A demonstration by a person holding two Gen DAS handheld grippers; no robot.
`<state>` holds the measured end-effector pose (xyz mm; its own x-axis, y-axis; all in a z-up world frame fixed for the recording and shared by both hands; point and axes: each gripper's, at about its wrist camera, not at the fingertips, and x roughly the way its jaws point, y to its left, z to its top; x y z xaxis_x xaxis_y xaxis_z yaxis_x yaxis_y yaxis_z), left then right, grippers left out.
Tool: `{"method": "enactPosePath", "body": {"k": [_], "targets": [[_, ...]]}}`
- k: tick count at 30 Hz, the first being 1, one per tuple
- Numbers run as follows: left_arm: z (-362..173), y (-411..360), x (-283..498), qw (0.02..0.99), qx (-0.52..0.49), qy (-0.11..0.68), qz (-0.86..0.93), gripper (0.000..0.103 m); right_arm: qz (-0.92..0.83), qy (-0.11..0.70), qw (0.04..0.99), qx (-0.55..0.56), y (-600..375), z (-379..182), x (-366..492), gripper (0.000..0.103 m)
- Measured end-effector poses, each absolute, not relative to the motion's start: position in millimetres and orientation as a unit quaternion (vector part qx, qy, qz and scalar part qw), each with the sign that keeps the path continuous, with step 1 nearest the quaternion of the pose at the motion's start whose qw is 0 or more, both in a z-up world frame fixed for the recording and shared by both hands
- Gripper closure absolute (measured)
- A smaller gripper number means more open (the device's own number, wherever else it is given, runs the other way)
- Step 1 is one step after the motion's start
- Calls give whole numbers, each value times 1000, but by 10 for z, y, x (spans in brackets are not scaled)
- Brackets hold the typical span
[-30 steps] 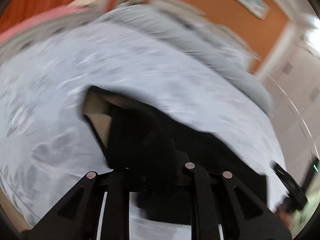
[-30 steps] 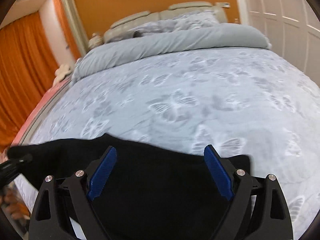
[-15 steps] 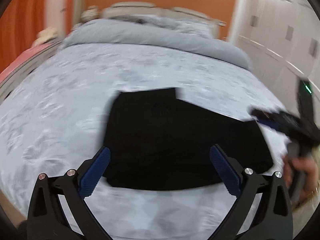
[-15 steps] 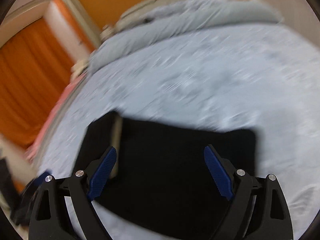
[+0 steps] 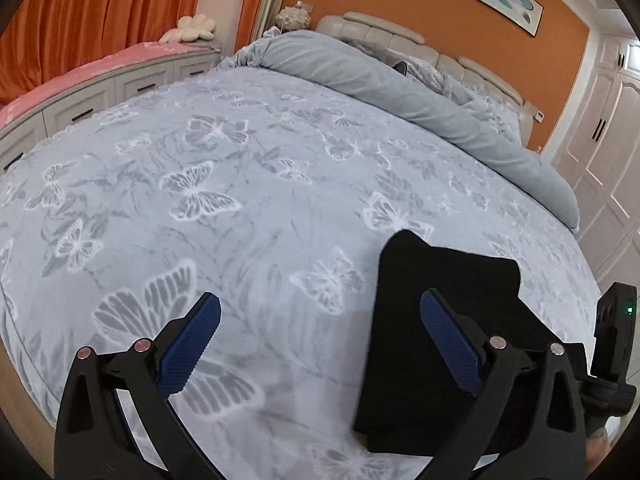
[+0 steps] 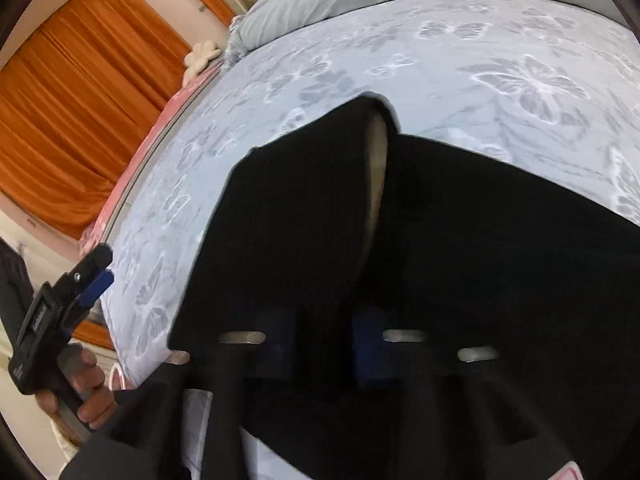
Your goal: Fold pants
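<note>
On bed, near edge: black pants (image 5: 448,312), folded into compact stack, lying on butterfly-print bedspread (image 5: 240,184).
Left gripper (image 5: 320,344): jaws wide apart, empty; hovering over bedspread, pants partly behind its right finger.
Right gripper (image 6: 324,344): low over pants, blurred; jaws close together w/ black fabric between, real grip can't tell.
Pants detail: pale inner lining (image 6: 378,168) showing at fold gap.
Background: rolled grey duvet (image 5: 400,92), orange curtains (image 5: 100,12).

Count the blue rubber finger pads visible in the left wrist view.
2. One blue rubber pad is at lower left over the butterfly-print bedspread; the other is at lower right in front of the folded black pants. None look hidden.
</note>
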<state>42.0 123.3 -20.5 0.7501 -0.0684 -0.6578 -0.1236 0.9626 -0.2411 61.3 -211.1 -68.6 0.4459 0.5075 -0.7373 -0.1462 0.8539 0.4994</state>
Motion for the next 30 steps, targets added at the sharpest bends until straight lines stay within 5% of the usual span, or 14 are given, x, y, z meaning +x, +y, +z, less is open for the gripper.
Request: {"method": "enactPosePath", "body": {"k": [8,14,19,26,27,28,30], "targets": [[-140,1220,334,926,-140,350,-21,5,165,378,894,177,-2986,379,-208,87],[-223,865,336,915,-129,376,-64,5,8,509,842,176,-4000,-629,-454,85],[-268,475,290,913,-106,384,-89,5,26,501,850,162,-3972,-579,-449,83],[-417,147,258,901,-86,408,-123,5,58,498,835,228,-3951,-687,-226,59],[-424,130,258,900,-84,409,-126,5,62,500,835,221,-3914,-685,-206,78],[-432,102,258,900,-78,410,-127,5,65,497,839,212,-3891,-637,-206,87],[-425,74,245,901,-70,407,-129,5,75,469,855,207,-3895,-403,-322,88]]}}
